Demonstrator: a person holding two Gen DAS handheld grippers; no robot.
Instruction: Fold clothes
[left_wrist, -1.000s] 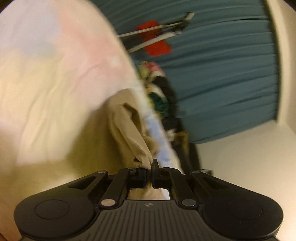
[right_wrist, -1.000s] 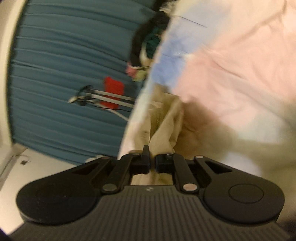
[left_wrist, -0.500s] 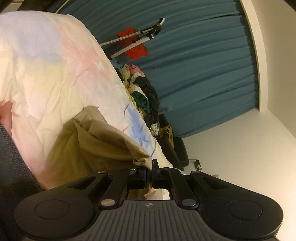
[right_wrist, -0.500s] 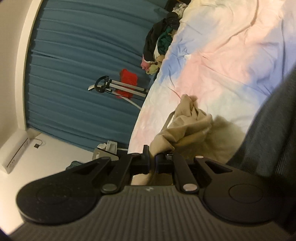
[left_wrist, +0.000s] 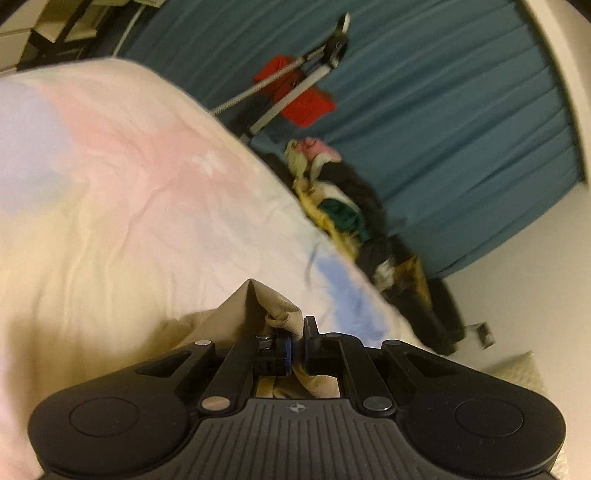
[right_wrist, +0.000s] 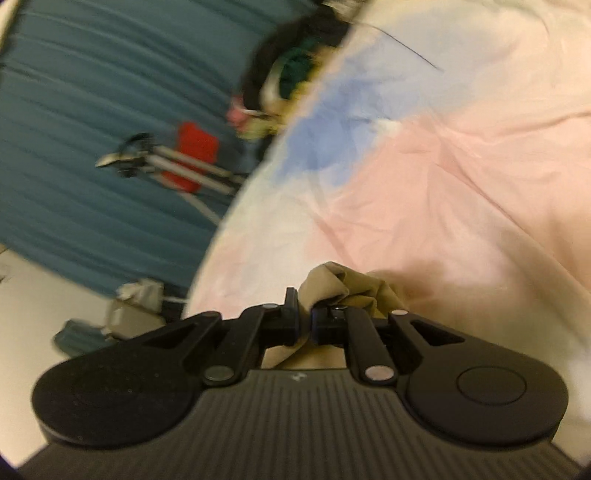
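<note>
1. Since half a second ago both views have swung: the dark sleeve that filled one side of each picture is gone, the pastel bed fills more of the frame, and everything is blurred now where it was sharp then.
2. Largest in view is the bed (left_wrist: 122, 192), covered in a sheet patched pink, pale blue and cream; it lies under and ahead of both claws.
3. Behind the bed hangs a pleated teal curtain (left_wrist: 461, 122), with pale floor (left_wrist: 524, 302) at its foot.
4. A mixed pile of clothes (left_wrist: 332, 199), dark, green, yellow and pink, sits along the bed's far edge.
5. A metal-legged stand (left_wrist: 291, 92) with something red on it leans in front of the curtain.
6. The beige garment (left_wrist: 243, 314) is bunched on the sheet right at the claws, casting a shadow beside it; in the right view the same cloth (right_wrist: 343, 288) rises in a crumpled peak.
7. The left claw (left_wrist: 298, 343) is nearly closed, nipping a fold of the beige garment between its pads.
8. The right claw (right_wrist: 305, 325) is likewise pinched narrow on another part of that cloth, which spills out above and below its jaws.
</note>
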